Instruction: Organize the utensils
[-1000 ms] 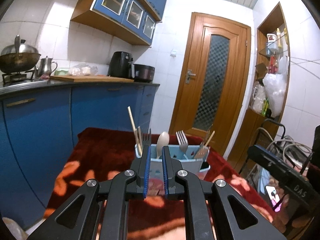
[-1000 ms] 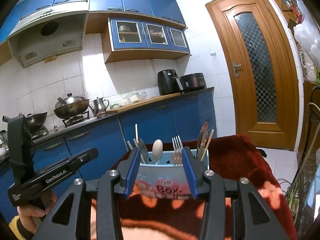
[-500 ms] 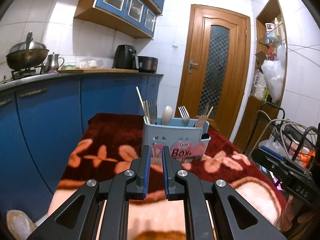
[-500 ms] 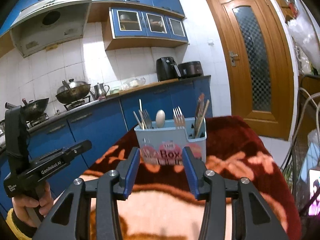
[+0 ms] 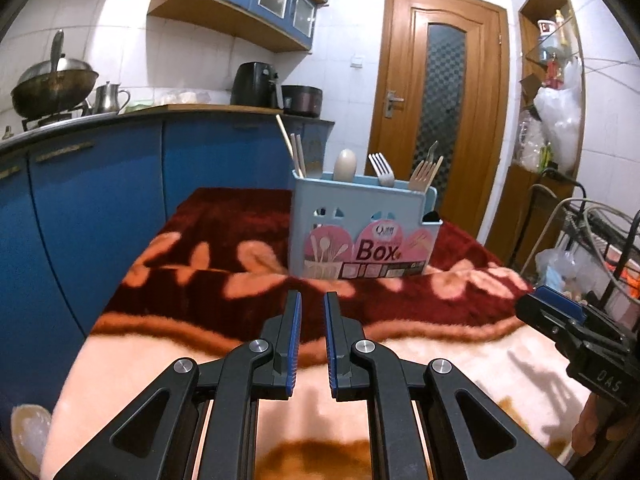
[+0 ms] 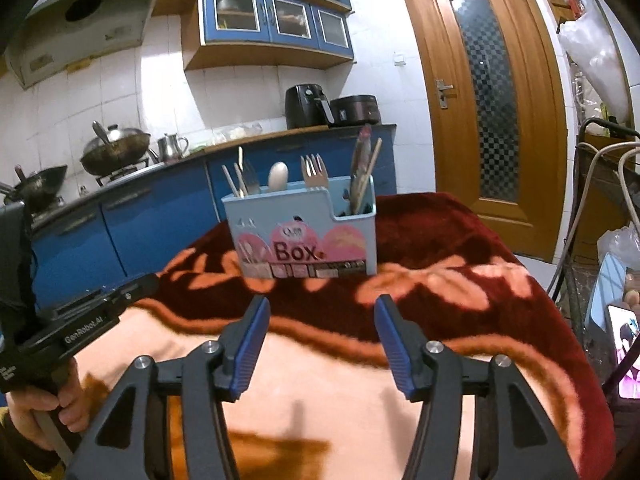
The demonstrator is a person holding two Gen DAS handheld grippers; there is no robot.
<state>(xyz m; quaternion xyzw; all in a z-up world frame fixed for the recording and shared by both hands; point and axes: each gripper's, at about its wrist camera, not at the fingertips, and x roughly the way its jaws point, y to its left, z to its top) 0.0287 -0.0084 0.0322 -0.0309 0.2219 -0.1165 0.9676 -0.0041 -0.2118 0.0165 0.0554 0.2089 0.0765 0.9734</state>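
Red blanket (image 5: 224, 216), blue box (image 6: 304, 240), job looks nearly done.

The blanket has pink flowers on it and covers the table, and no forks or spoons lie loose on the part we can see. The box stands upright on the far part of the blanket, well apart from both grippers. It holds chopsticks (image 5: 294, 152), a spoon (image 5: 345, 164) and forks (image 5: 382, 168). The right gripper (image 6: 320, 316) is spread wide and holds nothing. The left gripper (image 5: 311, 308) has just a narrow gap and holds nothing. I think little is left to do. The inside of the box is hidden, and the things in its low side pocket are hard to tell apart.
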